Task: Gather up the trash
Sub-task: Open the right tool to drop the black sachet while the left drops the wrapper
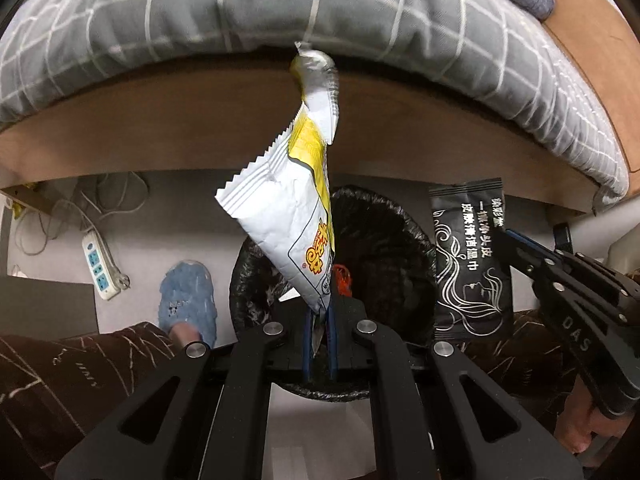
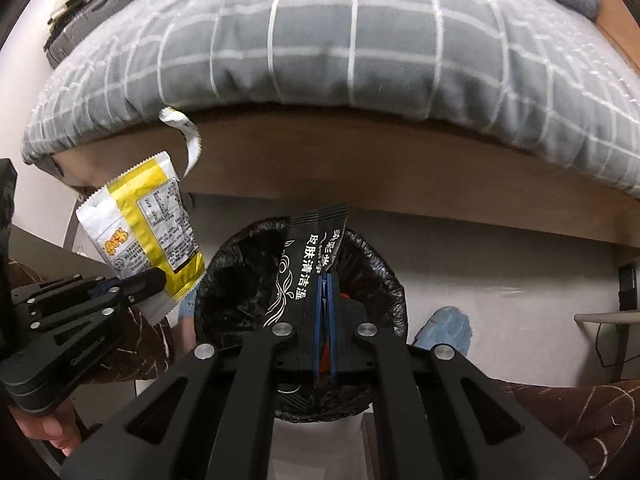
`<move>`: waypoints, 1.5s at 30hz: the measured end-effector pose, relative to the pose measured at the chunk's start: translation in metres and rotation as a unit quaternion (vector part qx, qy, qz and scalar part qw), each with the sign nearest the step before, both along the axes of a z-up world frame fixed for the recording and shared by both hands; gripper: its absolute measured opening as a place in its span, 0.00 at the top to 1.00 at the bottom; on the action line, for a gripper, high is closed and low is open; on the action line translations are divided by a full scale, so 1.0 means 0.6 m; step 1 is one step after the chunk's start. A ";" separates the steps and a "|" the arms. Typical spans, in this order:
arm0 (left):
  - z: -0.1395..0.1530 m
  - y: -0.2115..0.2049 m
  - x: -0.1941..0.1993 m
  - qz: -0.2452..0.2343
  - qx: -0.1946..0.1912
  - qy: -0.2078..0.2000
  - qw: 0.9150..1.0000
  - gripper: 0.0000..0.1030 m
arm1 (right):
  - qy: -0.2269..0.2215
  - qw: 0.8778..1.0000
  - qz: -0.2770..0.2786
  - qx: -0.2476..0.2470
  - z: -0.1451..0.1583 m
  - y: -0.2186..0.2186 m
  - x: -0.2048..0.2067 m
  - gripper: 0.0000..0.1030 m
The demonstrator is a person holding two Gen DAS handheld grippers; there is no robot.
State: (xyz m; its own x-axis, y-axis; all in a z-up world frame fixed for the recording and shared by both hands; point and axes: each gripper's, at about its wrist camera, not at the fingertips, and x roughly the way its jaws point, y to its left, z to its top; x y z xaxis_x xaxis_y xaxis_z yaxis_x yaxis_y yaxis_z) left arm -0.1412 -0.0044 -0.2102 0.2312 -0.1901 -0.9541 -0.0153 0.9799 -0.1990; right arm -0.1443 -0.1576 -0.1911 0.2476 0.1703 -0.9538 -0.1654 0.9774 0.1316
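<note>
Snack wrapper (image 1: 288, 216), white and yellow, pinched at bottom edge in left gripper (image 1: 319, 320), jaws clamped on it, hanging above bin mouth. Black wipe sachet (image 2: 308, 264) clamped the same way in right gripper (image 2: 325, 292), also over bin. Trash bin (image 2: 376, 280), black-lined, stands on floor just below bed edge (image 1: 160, 128); inside, something red-orange partly visible, rest too dark to tell. Judgement: both pieces picked up, neither dropped yet; release into bin remains. Blue slipper (image 1: 188, 296) and power strip (image 1: 98, 268) on floor nearby.
</note>
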 end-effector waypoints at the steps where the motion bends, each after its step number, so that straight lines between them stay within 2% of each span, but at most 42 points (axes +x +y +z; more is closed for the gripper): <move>1: -0.004 0.002 0.000 0.001 0.000 0.003 1.000 0.95 | 0.004 1.000 0.003 0.000 -0.007 0.003 0.003 0.97; 11: -0.031 0.036 0.000 0.026 0.002 0.025 0.999 0.95 | 0.025 0.999 0.029 0.005 -0.053 0.045 0.016 0.96; 17: -0.027 0.037 0.000 0.031 0.003 0.027 0.999 0.95 | 0.027 0.999 0.033 0.003 -0.061 0.052 0.016 0.94; 18: -0.028 0.034 0.001 0.030 0.003 0.027 0.999 0.95 | 0.026 0.999 0.034 0.003 -0.059 0.052 0.015 0.90; 20: -0.028 0.031 0.003 0.027 0.003 0.026 0.999 0.95 | 0.023 0.999 0.030 0.001 -0.059 0.049 0.015 0.76; 21: -0.030 0.028 0.005 0.023 0.003 0.026 0.999 0.95 | 0.020 0.999 0.027 0.000 -0.056 0.044 0.015 0.74; 23: -0.034 0.023 0.008 0.019 0.002 0.027 0.999 0.95 | 0.013 1.000 0.020 -0.001 -0.047 0.032 0.014 0.62; 31: -0.040 -0.022 0.022 -0.010 -0.001 0.023 1.000 0.95 | -0.022 0.999 -0.021 -0.027 -0.024 -0.034 0.009 0.30; 39: -0.047 -0.072 0.028 -0.041 0.006 0.019 0.999 0.94 | -0.025 0.997 -0.064 -0.034 -0.021 -0.092 0.006 0.28; 45: -0.051 -0.082 0.027 -0.051 0.027 0.013 0.998 0.91 | -0.030 0.997 -0.068 -0.033 -0.014 -0.097 0.005 0.28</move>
